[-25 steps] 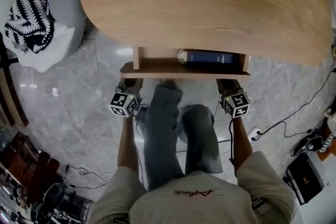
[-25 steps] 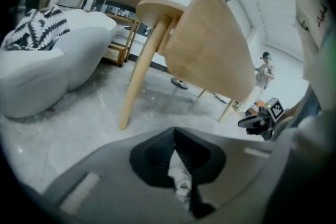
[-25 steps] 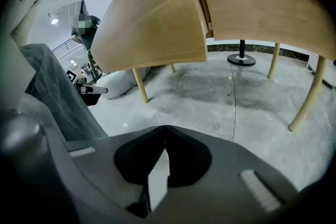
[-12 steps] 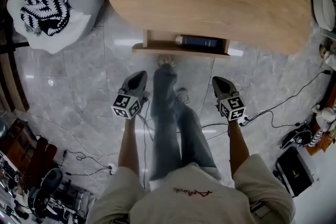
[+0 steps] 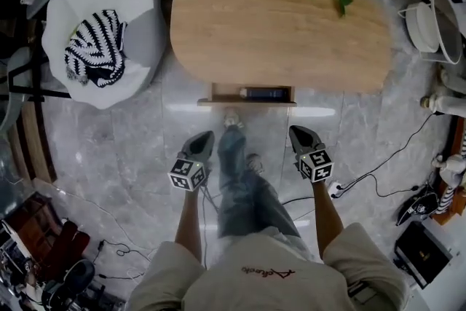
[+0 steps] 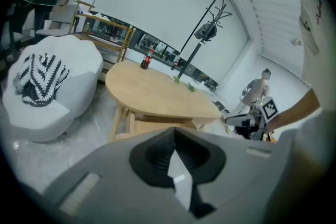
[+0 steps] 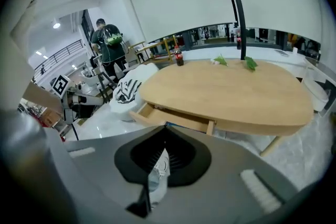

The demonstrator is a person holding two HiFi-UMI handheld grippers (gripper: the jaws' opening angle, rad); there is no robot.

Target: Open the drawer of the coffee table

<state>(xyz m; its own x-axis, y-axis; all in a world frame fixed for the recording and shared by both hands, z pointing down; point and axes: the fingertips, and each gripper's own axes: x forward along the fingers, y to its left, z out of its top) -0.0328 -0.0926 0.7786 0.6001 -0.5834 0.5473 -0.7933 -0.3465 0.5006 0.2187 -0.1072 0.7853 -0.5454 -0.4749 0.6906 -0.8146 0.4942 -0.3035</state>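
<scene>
While drawer (image 5: 218, 93) stands open | left gripper (image 5: 204, 137), right gripper (image 5: 298, 132) jaws closed, empty | beanbag (image 5: 138, 18) beside table (image 5: 277, 22)

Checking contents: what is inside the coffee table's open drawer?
A dark blue, book-like object lies in the drawer. The tabletop covers the drawer's back part, so anything there cannot be seen.

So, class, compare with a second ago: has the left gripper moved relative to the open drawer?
Yes. The left gripper was at the drawer's front edge; now it has drawn back from it, down the picture, with floor showing between them.
</scene>
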